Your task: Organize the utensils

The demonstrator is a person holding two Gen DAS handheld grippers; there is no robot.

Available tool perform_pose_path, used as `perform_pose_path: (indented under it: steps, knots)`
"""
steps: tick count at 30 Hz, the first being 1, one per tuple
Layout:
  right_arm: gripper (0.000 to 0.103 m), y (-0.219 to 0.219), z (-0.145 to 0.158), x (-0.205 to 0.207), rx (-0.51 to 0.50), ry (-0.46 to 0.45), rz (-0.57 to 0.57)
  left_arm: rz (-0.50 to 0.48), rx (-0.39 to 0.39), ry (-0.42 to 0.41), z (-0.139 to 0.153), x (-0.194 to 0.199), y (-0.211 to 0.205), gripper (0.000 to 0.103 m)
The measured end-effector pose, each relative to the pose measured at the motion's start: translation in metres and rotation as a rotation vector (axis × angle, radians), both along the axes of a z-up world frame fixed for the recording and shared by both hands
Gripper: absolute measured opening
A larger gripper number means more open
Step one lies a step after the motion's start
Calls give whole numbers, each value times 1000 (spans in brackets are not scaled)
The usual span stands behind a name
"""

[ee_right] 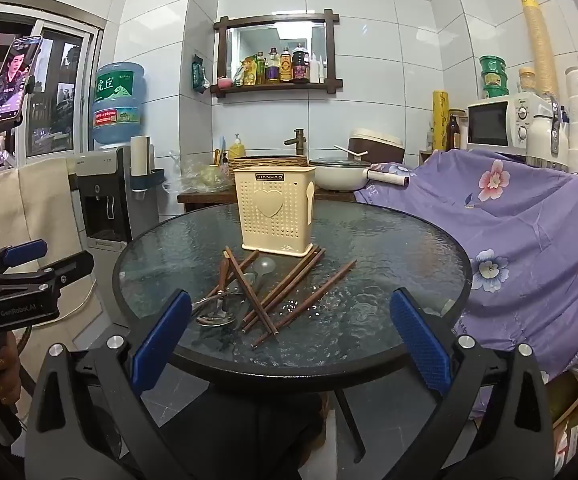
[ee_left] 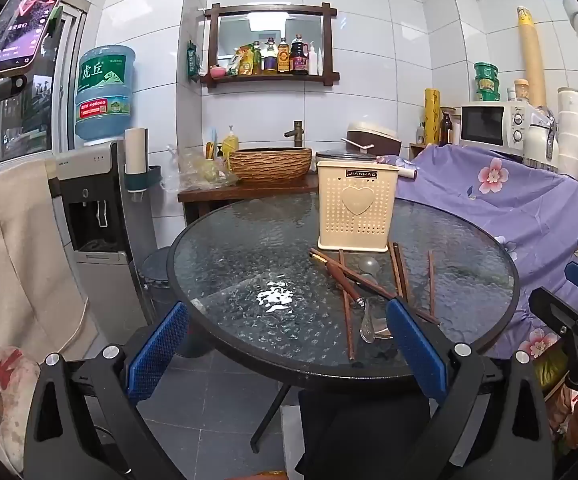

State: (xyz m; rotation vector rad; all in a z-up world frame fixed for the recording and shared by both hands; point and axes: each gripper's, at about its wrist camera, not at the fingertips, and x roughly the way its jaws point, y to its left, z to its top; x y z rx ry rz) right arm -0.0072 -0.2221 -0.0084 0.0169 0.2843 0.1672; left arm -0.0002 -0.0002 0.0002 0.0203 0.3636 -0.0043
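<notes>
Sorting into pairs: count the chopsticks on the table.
6 visible: a pair before the holder, one alone to its right, three crossing over the spoons; others may be hidden.

The round textured-glass table [ee_right: 389, 248] offers bare glass along its left and right edges. A cream perforated plastic utensil holder [ee_right: 275, 210] blocks the far-centre; scattered brown wooden chopsticks [ee_right: 289, 292] and metal spoons [ee_right: 217, 316] obstruct the near-centre.

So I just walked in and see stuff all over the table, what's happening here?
A person is holding a two-finger gripper in each hand, about to tidy utensils. Both the left gripper and right gripper hover open at the near edge of the round glass table, holding nothing. Wooden chopsticks and metal spoons lie scattered in front of the cream utensil holder, which stands upright. Nothing has been picked up yet.
</notes>
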Motion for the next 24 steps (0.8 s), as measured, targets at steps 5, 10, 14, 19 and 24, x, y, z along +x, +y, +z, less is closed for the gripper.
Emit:
perform_pose_path:
  steps: [5, 10, 14, 19, 24]
  knots:
    - [98, -1, 1, -1, 2, 2, -1, 0, -8, 3, 0, 0, 1, 97]
    - [98, 2, -2, 1, 2, 4, 0, 1, -9, 4, 0, 1, 1, 97]
    - [98, 3, -3, 2, 3, 5, 0, 3, -9, 4, 1, 0, 0, 97]
    - [98, -1, -2, 3, 7, 7, -2, 7, -3, 5, 0, 1, -3, 97]
    - [98, -3, -2, 2, 9, 13, 1, 7, 0, 7, -2, 3, -2, 97]
